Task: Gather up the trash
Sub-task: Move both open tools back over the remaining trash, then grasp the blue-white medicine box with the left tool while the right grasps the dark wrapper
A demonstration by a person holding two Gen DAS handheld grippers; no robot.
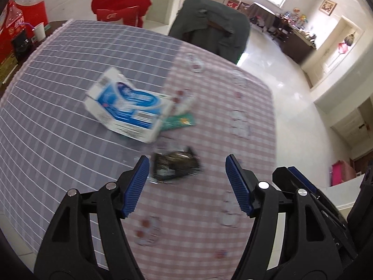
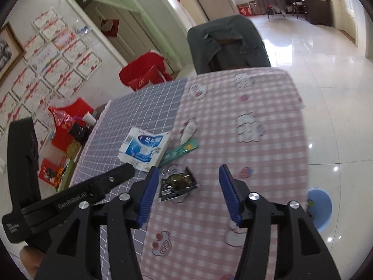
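Note:
A crumpled dark foil wrapper [image 1: 176,165] [image 2: 178,183] lies on the pink checked cloth. Beyond it rest a flattened white-and-blue carton [image 1: 127,108] [image 2: 144,148], a green packet [image 1: 180,122] [image 2: 181,150] partly under the carton, and a small white scrap [image 1: 186,102] [image 2: 188,130]. My left gripper [image 1: 186,163] hovers open just short of the wrapper, nothing between its blue pads. My right gripper [image 2: 188,172] is open too, close beside the left and above the same wrapper. Both views are blurred by motion.
The table [image 2: 268,163] carries a grey grid cloth on the left and a pink check cloth on the right. A chair draped with a green jacket [image 2: 228,44] stands at its far end, a red-covered chair [image 2: 144,72] behind. A blue bin [image 2: 319,207] sits on the floor to the right.

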